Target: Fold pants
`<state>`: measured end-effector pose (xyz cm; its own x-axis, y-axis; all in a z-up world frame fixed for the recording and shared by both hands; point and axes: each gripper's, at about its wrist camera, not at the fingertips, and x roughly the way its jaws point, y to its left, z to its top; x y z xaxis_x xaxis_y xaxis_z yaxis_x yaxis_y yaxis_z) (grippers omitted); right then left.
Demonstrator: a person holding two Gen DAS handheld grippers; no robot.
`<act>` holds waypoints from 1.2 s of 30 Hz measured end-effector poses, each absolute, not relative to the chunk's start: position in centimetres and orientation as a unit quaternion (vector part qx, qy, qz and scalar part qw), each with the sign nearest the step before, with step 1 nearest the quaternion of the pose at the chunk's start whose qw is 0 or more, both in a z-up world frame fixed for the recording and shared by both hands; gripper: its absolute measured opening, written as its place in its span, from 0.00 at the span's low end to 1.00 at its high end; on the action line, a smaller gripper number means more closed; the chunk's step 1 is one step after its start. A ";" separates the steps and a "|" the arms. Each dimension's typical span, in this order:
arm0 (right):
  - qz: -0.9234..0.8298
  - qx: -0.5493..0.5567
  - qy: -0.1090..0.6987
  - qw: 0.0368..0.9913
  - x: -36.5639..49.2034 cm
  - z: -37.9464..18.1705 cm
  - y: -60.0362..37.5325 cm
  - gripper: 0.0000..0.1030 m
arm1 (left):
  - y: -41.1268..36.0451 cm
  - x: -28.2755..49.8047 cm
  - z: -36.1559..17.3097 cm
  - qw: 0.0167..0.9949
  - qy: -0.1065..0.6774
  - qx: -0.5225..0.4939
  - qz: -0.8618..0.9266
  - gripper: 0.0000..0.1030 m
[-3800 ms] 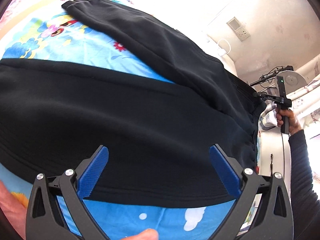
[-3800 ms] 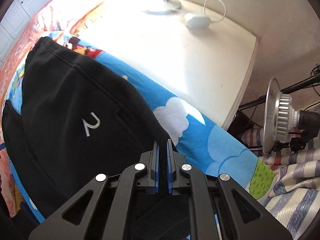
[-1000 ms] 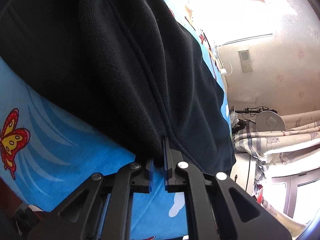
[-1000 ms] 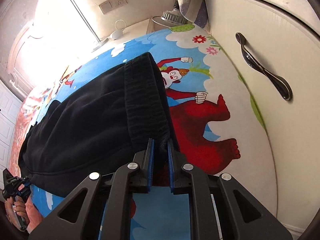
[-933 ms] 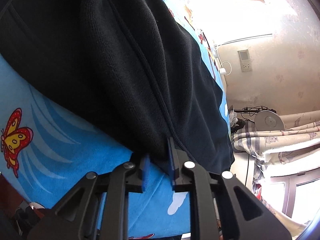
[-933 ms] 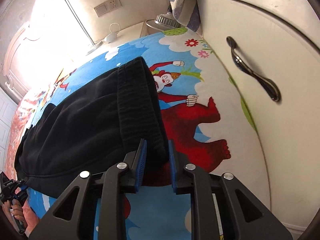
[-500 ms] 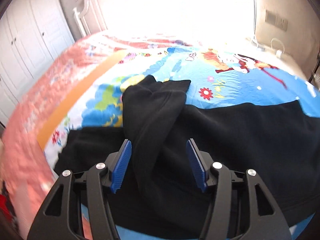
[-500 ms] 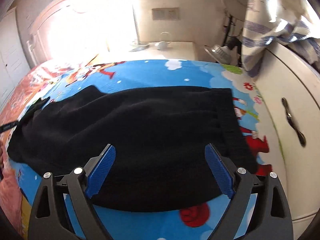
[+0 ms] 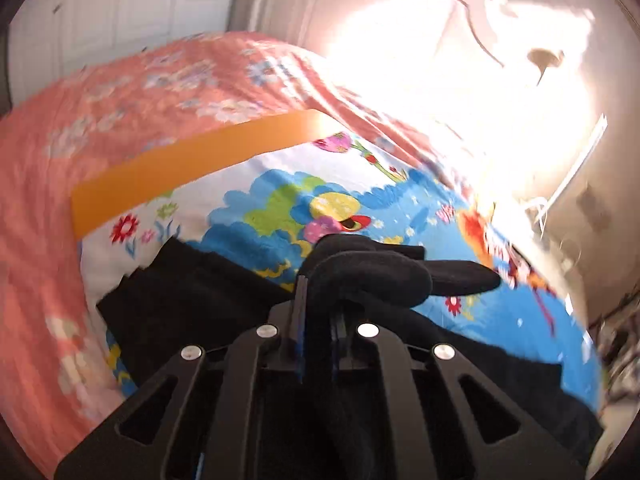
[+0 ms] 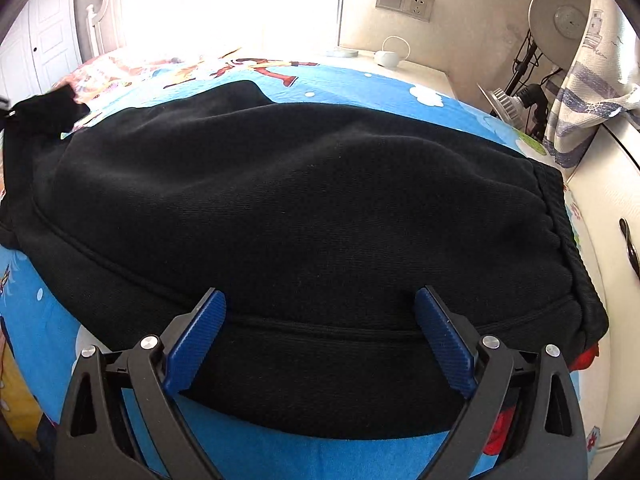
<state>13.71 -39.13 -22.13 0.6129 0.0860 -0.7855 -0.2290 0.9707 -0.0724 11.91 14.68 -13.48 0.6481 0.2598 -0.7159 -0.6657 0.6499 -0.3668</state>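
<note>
Here, left gripper (image 9: 316,320) clamped on bunched black pants (image 10: 312,216), cuff blurred; right gripper (image 10: 320,336) jaws wide apart above them.

**Desk:** Where does the left wrist camera sit?

**Photographer:** Low behind the left gripper (image 9: 318,320), very near the pants (image 9: 192,304). It faces along the bed toward the pink quilt (image 9: 132,92) at 11 o'clock, with the sunlit headboard at 1 o'clock. The frame is blurred.

**Desk:** And the right?

**Photographer:** Behind the right gripper (image 10: 320,336), close above the pants (image 10: 300,208), facing across the bed to the wall socket (image 10: 404,3) at 1 o'clock and the lamp (image 10: 560,20) at 2 o'clock.

**Desk:** What do they share?

**Photographer:** The pants and the blue cartoon sheet (image 10: 372,80); the bunched leg end at 9 o'clock in the right view fills the left view's centre.
</note>
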 end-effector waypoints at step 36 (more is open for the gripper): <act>0.116 -0.083 0.465 0.874 15.3 -21.9 -39.8 0.95 | 26.3 1.2 -25.7 0.726 0.240 -0.619 0.176 0.16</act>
<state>15.28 -39.77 -21.89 0.5402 0.1253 -0.8322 -0.2797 0.9594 -0.0372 1.18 26.32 -25.66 0.8226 -0.0413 -0.5671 -0.5535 0.1708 -0.8152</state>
